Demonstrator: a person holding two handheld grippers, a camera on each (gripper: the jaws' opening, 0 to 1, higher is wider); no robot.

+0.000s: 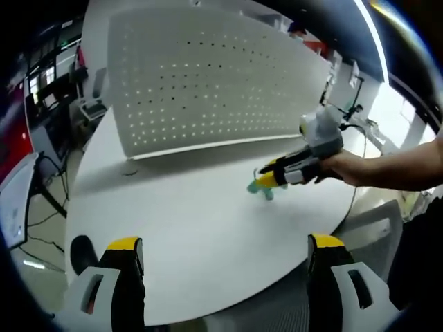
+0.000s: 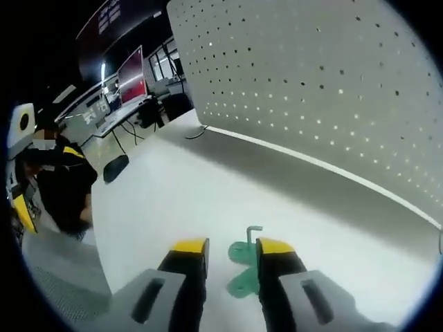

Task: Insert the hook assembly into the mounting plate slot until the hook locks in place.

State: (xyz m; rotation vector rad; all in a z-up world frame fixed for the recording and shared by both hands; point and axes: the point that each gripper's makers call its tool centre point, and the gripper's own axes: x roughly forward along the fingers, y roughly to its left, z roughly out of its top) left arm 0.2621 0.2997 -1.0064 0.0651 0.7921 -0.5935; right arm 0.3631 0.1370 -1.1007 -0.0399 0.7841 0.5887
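Right gripper (image 2: 232,252) jaws straddle one green hook assembly (image 2: 243,266), grasp unclear; left gripper (image 1: 225,247) jaws released

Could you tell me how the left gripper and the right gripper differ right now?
The right gripper has its jaws narrowly apart around the green hook; the left gripper stands wide open with nothing between its jaws. The right is out over the table; the left is at its edge. Both have yellow-tipped jaws.
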